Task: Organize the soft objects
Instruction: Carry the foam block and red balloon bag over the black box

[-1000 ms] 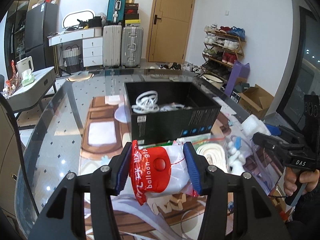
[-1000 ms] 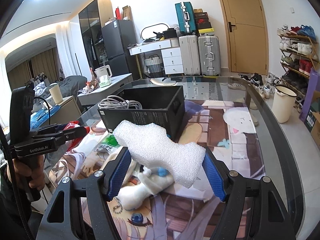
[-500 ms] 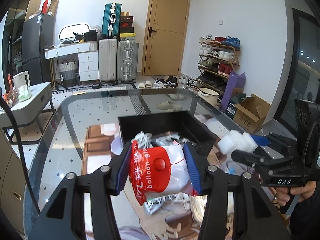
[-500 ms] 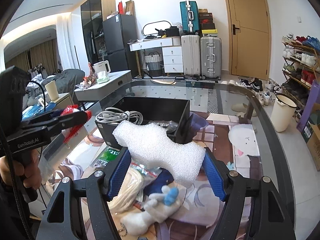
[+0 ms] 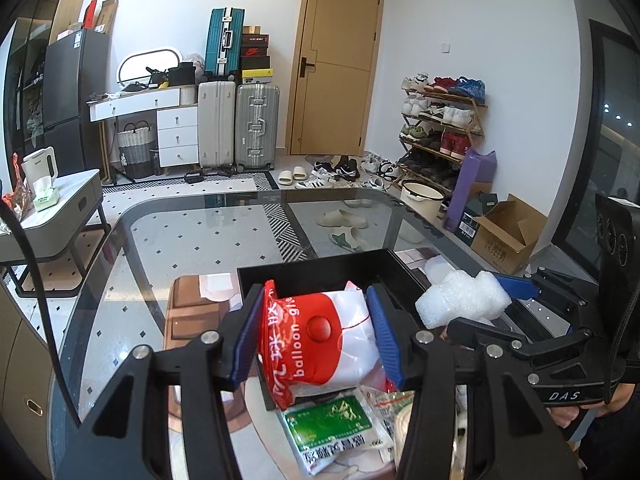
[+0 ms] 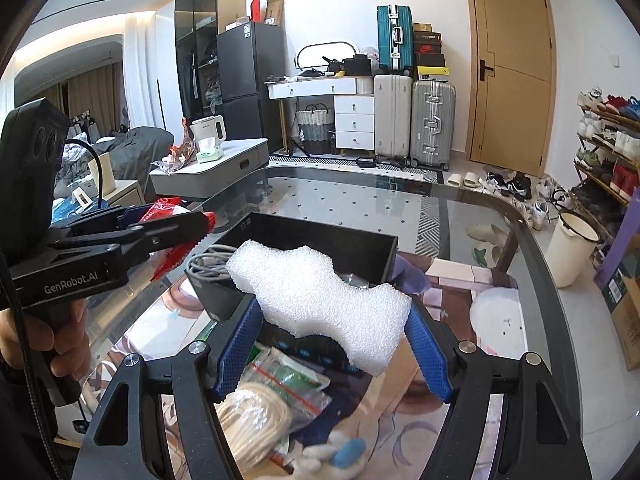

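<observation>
**Both grippers loaded above the black box**

The left gripper (image 5: 318, 338) is seen clamped on a red-and-white balloon packet (image 5: 316, 342), which is pinched between both blue pads (image 5: 245, 340) and held clear of the glass table (image 5: 180, 240). The packet is carried over the near left part of the black box (image 5: 320, 268). In the right wrist view the same gripper (image 6: 202, 220) is seen at the left, gripped by a hand (image 6: 60, 336), with the red packet (image 6: 164, 208) projecting beside the box's left wall.

Inside the box (image 6: 340, 248), at its left end, a coil of grey cable (image 6: 206, 264) is noted.

The right gripper (image 6: 334, 344) is seen pinching a white foam piece (image 6: 320, 300) across its width, with both pads in contact. The foam is held above the box's near edge, off the table (image 6: 500, 216). In the left wrist view the foam (image 5: 460, 300) is seen beside the box's right wall.

On the table below, near its front edge, a green-labelled bag (image 5: 332, 424), a bagged white cord bundle (image 6: 256, 420) and a white plush toy with blue parts (image 6: 340, 454) are recorded, lying close together.
</observation>
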The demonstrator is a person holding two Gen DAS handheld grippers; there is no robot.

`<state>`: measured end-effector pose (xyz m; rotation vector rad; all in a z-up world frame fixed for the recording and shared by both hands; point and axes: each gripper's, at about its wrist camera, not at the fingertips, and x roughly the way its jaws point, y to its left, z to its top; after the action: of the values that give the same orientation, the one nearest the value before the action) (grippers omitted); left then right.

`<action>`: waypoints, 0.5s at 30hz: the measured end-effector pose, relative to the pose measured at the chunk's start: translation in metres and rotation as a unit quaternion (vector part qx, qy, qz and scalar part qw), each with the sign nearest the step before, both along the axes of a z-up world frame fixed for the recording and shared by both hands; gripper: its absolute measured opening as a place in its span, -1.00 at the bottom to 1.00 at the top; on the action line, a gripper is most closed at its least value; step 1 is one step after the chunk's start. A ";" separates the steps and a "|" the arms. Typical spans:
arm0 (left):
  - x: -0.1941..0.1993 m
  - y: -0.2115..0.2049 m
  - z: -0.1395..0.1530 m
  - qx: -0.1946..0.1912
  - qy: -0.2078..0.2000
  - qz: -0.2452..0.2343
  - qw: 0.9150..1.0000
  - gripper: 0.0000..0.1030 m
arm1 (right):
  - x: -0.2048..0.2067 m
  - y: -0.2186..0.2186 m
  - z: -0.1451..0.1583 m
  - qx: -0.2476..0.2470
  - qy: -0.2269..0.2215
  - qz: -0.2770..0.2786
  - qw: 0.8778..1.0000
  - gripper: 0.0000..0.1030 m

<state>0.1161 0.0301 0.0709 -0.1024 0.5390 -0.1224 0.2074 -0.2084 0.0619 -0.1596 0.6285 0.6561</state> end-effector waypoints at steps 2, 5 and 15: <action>0.006 0.001 0.000 0.000 0.001 0.001 1.000 -0.02 | 0.004 0.002 0.001 -0.002 -0.001 -0.001 1.000 0.41; 0.012 0.000 -0.001 0.000 0.002 0.000 1.000 -0.02 | 0.011 0.004 0.003 -0.001 0.001 0.001 1.000 0.41; 0.030 0.007 -0.006 -0.009 0.010 0.004 1.000 -0.02 | 0.030 0.020 0.000 -0.013 0.006 0.007 1.000 0.41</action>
<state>0.1465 0.0371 0.0650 -0.1227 0.5574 -0.1192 0.2371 -0.1887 0.0624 -0.1849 0.6473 0.6631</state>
